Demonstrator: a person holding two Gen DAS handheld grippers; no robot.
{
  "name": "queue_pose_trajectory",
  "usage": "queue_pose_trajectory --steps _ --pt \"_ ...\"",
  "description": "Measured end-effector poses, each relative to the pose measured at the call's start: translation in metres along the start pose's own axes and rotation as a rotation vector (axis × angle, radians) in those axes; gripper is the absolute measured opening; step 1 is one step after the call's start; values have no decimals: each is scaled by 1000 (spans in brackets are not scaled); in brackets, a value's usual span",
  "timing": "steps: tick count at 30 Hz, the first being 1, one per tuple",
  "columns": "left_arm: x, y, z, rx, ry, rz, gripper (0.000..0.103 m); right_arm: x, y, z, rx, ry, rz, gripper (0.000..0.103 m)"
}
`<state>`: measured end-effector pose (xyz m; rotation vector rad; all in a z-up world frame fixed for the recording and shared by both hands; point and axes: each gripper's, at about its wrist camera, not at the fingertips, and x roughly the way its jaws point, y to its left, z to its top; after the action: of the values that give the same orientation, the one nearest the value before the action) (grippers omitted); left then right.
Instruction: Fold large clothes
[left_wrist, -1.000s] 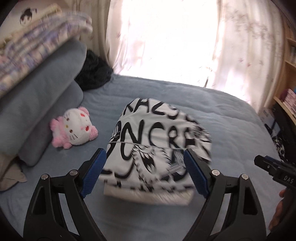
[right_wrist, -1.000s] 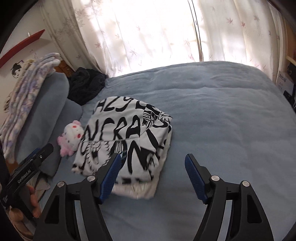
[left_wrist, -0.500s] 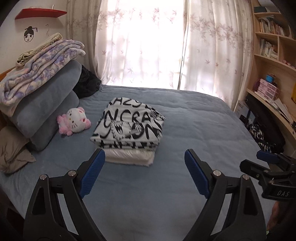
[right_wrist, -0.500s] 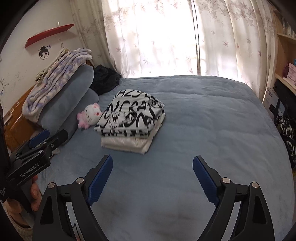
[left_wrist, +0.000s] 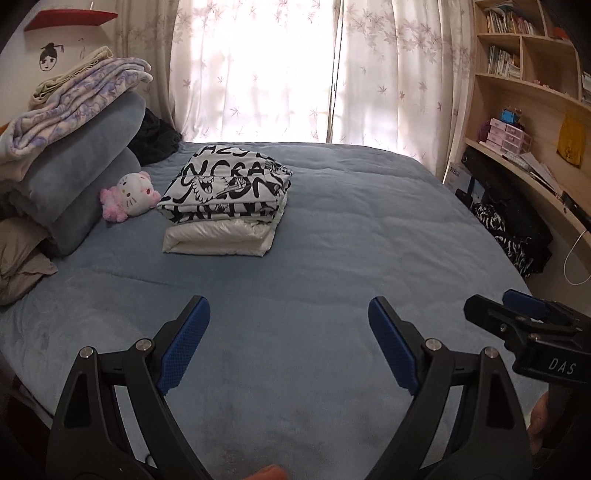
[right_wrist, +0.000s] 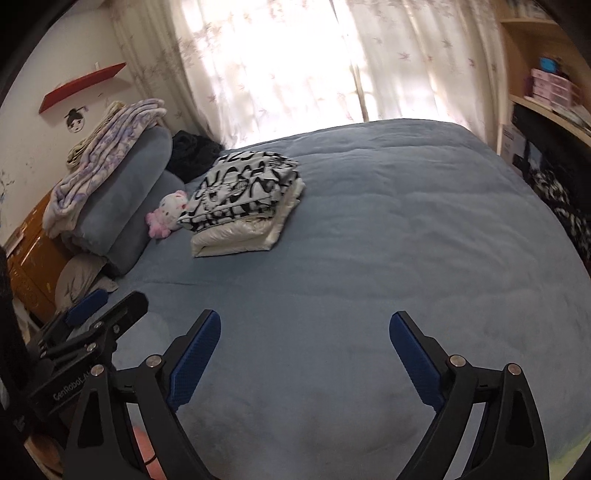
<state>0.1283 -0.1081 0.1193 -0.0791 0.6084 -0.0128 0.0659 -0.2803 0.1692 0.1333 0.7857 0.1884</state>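
The folded black-and-white lettered garment (left_wrist: 227, 184) lies on top of a folded white padded garment (left_wrist: 221, 240); the two form one stack on the blue bedspread (left_wrist: 351, 240), at the far left part of the bed. Just left of the stack, touching its corner, sits a pink-and-white plush cat (left_wrist: 129, 195). Further left are stacked grey-blue pillows (left_wrist: 85, 177) with a folded lilac-patterned blanket (left_wrist: 74, 107) on top, and a dark heap of cloth (left_wrist: 157, 138) lies at the far corner by the curtains (left_wrist: 258, 66).

My left tongs (left_wrist: 289, 345) stand spread wide over bare bedspread, near the camera and well apart from the stack, nothing between the blue pads. My right tongs (right_wrist: 305, 354) are likewise spread; their jaws have just been opening, with nothing between them.

The left view alone shows the wooden bookshelves (left_wrist: 517, 74) sharply, books included; the right view blurs them. The right view alone shows the orange-brown wooden headboard (right_wrist: 29, 258) beside the pillows. Each view catches the other tongs at its edge.
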Motion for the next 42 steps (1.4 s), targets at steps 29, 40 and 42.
queue_pose_trajectory --steps 29,40,42 --pt "12 -10 -97 -14 114 7 86 -24 -31 -113 -44 -13 -79 96" --pt "17 -12 -96 -9 132 18 86 -20 -40 -99 -41 -5 -79 96" --pt "17 -12 -96 -9 132 17 86 -19 -40 -100 -38 -4 -80 96"
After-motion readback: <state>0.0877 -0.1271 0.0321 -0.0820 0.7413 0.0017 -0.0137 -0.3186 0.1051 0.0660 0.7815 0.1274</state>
